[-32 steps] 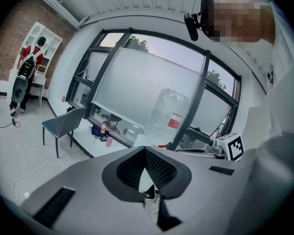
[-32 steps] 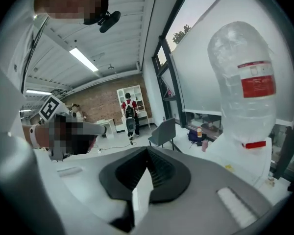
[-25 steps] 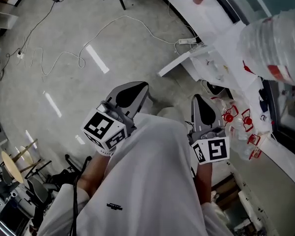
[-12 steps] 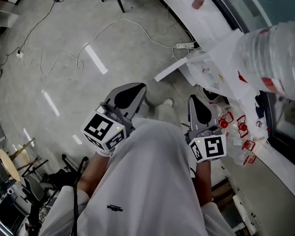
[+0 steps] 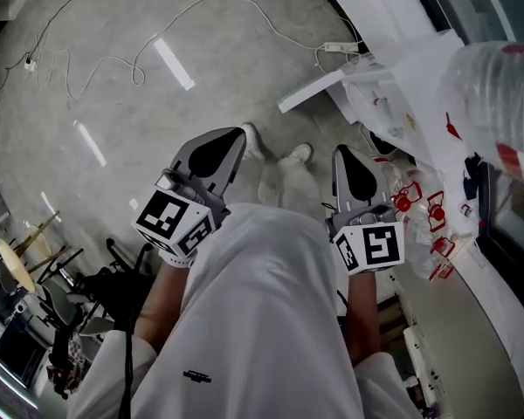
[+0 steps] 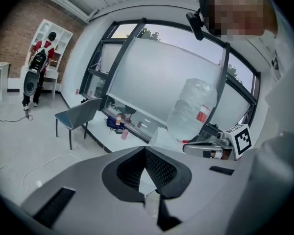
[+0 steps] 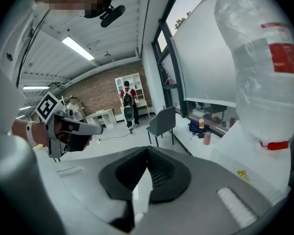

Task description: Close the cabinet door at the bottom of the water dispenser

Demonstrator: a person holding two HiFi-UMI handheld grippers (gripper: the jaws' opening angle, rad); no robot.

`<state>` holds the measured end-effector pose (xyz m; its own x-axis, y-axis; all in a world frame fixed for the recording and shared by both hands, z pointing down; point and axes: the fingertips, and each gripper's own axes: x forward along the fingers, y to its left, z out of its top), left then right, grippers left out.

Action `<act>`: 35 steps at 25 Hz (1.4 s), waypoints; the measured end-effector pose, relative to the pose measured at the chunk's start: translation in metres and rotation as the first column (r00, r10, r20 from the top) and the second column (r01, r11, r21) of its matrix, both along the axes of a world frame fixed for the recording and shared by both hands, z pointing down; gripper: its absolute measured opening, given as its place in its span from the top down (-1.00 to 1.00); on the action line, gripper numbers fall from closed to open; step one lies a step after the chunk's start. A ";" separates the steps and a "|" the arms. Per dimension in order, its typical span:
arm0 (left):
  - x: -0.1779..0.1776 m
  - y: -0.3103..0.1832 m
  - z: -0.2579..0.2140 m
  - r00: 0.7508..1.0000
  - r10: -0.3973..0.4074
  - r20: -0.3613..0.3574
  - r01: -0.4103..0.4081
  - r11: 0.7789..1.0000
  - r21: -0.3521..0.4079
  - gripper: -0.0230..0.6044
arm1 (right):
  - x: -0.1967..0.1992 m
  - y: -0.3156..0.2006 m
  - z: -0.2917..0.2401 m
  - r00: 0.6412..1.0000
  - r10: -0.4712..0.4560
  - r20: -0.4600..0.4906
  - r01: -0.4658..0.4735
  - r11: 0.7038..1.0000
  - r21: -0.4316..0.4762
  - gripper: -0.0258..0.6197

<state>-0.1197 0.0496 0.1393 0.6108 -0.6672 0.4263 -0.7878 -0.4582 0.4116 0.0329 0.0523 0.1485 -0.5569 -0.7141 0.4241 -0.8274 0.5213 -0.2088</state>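
Head view: both tools held out in front of the person's white top, side by side and apart, tips toward frame top. L hand-held gripper (image 5: 234, 138) sits centre-left, with its marker cube (image 5: 170, 223) at the near end. R hand-held gripper (image 5: 341, 155) sits centre-right. L gripper view: jaws clenched, pad tips meeting, nothing btwn them (image 6: 145, 151). R gripper view: same, clenched tip to tip and empty (image 7: 147, 150). Water dispenser (image 5: 410, 68) is at upper right of frame, white body w/ a big clear bottle (image 5: 498, 94) on top, red label. Red fittings (image 5: 408, 203) show just right of the R tool. Cabinet door (image 5: 319, 92) stands open. It reads as a white panel seen edge-on, jutting from the dispenser toward frame left, higher in frame than both tips. Neither tool touches it. Two shoes (image 5: 249, 138) rest on the grey floor (image 5: 113, 147) btwn the tools, lower in frame than the door edge. White cable (image 5: 113, 55) loops across the upper left. Gripper views: bottle at right (image 7: 264, 67), grey chair (image 6: 76, 116) by the window, second person w/ backpack (image 6: 36, 67) far off at left.
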 end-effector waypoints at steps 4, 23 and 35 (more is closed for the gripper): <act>-0.010 0.000 0.031 0.999 -0.041 0.012 0.042 0.998 -0.056 0.91 | -0.007 -0.003 0.027 1.000 -0.020 0.006 0.020 0.999 -0.038 0.89; 0.002 -0.014 0.163 1.000 -0.013 0.024 0.018 0.975 -0.223 0.91 | -0.024 -0.036 0.186 0.999 -0.039 -0.010 0.036 0.979 -0.203 0.89; 0.009 -0.023 0.231 0.998 0.032 0.055 -0.018 0.971 -0.237 0.91 | -0.032 -0.034 0.268 0.999 -0.042 -0.013 0.037 0.960 -0.279 0.89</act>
